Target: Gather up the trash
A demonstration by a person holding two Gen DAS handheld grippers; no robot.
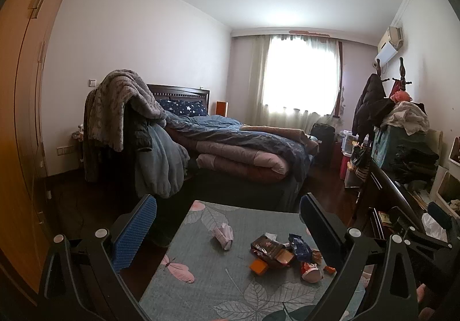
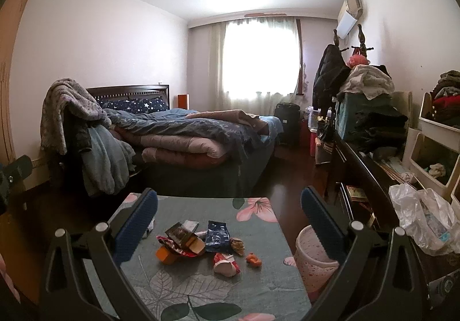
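A pile of trash lies on a grey floral-cloth table (image 1: 201,292) (image 2: 258,286): a dark brown wrapper (image 1: 266,244) (image 2: 179,233), a blue foil packet (image 1: 299,246) (image 2: 217,236), an orange box (image 1: 258,266) (image 2: 165,256), a red and white wrapper (image 1: 310,270) (image 2: 225,263), an orange scrap (image 2: 253,259), and a crumpled pink paper (image 1: 222,234) apart to the left. My left gripper (image 1: 227,232) is open and empty above the table. My right gripper (image 2: 228,230) is open and empty above the pile. A pink waste bin (image 2: 314,260) stands at the table's right edge.
A bed (image 1: 244,148) with heaped quilts stands beyond the table. A chair draped with blankets (image 1: 123,119) is at its left. A dark dresser (image 2: 362,177) piled with clothes lines the right wall, with a clear plastic bag (image 2: 425,220) on it. A wooden wardrobe (image 1: 23,119) is at the left.
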